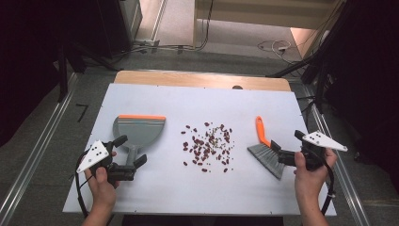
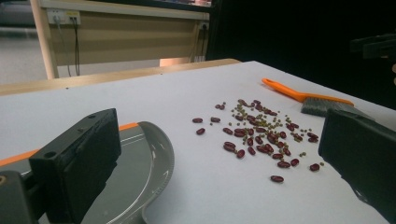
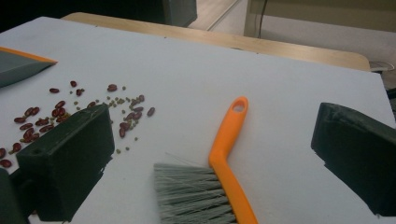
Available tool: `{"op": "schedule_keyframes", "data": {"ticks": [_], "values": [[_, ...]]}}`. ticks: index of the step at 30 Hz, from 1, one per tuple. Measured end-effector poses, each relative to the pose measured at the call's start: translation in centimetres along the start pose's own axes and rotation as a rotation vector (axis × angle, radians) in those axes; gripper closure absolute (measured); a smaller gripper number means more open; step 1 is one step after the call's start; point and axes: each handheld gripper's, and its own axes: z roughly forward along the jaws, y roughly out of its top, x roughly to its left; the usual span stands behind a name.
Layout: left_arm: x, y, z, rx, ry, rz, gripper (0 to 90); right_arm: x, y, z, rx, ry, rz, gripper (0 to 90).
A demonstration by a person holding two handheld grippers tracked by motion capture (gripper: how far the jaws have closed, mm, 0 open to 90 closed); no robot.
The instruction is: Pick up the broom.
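On the table (image 1: pixel 155 188), dustpan (image 1: pixel 139 129) and brush (image 1: pixel 266 153) look unlabelled.

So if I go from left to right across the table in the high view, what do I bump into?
Left gripper → grey dustpan → scattered beans → orange-handled brush → right gripper.

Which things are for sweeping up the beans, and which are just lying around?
For the job: beans, brush, dustpan, left gripper, right gripper, both open.
Just around: floor cables, wooden table edge.
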Motion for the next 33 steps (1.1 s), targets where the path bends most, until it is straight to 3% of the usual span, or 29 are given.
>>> {"op": "schedule_keyframes", "data": {"ticks": [11,20,26,29,33], "values": [[-0.2,-0.1,0.1,0.012,-0.017,0.004,0.0,0.7,1.9,3.5,0.098,0.025,-0.039,0.0],[-0.3,-0.1,0.2,0.01,-0.016,-0.001,0.0,-0.2,3.4,6.4,0.21,0.045,-0.027,1.6],[-0.4,-0.1,0.2,0.011,-0.018,-0.002,0.0,-1.3,3.9,8.7,0.362,0.057,0.028,4.1],[-0.4,-0.1,0.2,0.01,-0.017,-0.003,0.0,-1.4,3.8,9.8,0.425,0.009,0.026,12.4],[-0.3,-0.2,0.2,0.011,-0.014,-0.01,0.0,-1.8,3.7,10.9,0.48,-0.013,0.046,23.5]]}}
